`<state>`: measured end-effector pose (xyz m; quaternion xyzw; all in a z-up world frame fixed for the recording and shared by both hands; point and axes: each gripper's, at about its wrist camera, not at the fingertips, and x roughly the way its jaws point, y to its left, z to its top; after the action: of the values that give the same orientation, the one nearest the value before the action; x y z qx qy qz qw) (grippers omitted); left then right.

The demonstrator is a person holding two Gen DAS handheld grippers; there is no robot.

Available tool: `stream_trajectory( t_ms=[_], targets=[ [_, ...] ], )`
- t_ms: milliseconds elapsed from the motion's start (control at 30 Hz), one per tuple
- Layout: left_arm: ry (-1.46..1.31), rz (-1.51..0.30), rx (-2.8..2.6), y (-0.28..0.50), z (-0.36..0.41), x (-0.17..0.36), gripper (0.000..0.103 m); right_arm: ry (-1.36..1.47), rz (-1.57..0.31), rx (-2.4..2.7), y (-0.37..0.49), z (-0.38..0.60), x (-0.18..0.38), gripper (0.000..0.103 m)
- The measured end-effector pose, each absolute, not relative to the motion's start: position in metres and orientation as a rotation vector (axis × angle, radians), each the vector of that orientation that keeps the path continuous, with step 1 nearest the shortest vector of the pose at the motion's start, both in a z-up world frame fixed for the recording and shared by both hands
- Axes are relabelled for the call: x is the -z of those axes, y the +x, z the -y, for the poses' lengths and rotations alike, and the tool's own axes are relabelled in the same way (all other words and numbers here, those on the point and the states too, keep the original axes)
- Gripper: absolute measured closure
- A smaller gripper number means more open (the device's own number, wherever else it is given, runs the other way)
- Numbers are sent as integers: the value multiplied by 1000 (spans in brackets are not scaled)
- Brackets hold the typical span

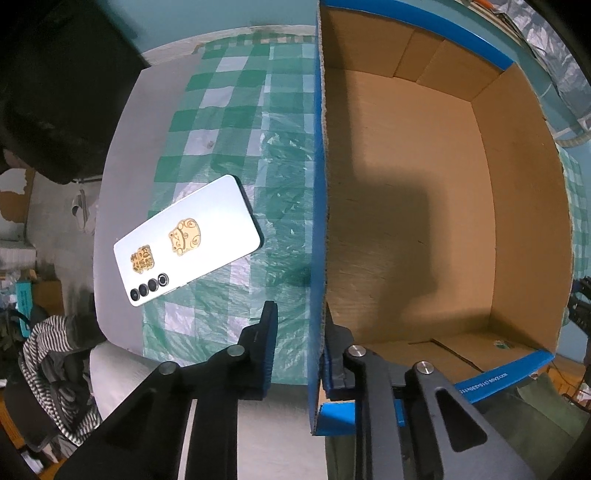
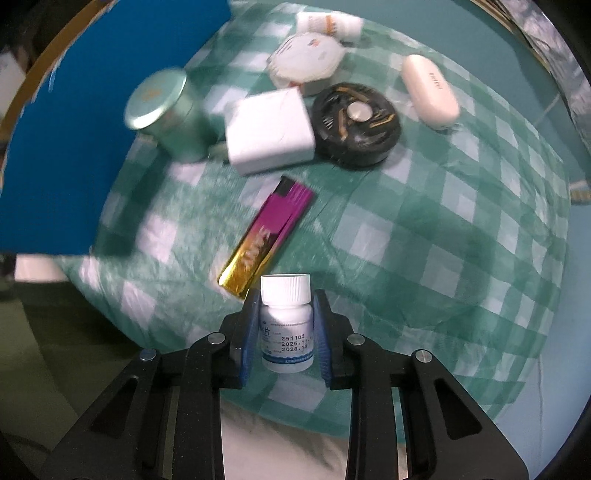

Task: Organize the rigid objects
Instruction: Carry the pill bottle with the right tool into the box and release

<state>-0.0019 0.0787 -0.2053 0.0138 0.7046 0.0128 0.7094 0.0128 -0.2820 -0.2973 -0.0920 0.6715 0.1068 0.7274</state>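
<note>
My right gripper [image 2: 286,317] is shut on a small white pill bottle [image 2: 286,325] with a ribbed cap, and both blue pads press its sides. Beyond it a purple-and-gold lighter [image 2: 267,236] lies on the green checked cloth. My left gripper [image 1: 301,332] stands astride the blue left wall [image 1: 317,184] of an open cardboard box with a bare floor. Its right finger is inside, against the wall. The left finger is outside with a gap of cloth showing, so the jaws are open. A white phone [image 1: 188,240] with gold stickers lies face down left of the box.
Past the lighter lie a green round tin [image 2: 162,110], a white charger block [image 2: 271,129], a black round dish [image 2: 356,123], a white oval case [image 2: 430,90], a white octagonal box [image 2: 304,61] and another white bottle [image 2: 328,24]. The box's blue side [image 2: 74,129] stands at the left.
</note>
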Motion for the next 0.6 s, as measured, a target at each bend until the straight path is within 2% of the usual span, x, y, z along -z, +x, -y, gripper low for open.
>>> stream_trajectory(
  t_ms=[500,600],
  targets=[
    [37,-1575,-9,-1,-76,204,87,-128,-1428,-200,61,265,231,77],
    [45,-1583,-11,0,-76,207,87,-120,-1414,-202,62,259,237,77]
  ],
)
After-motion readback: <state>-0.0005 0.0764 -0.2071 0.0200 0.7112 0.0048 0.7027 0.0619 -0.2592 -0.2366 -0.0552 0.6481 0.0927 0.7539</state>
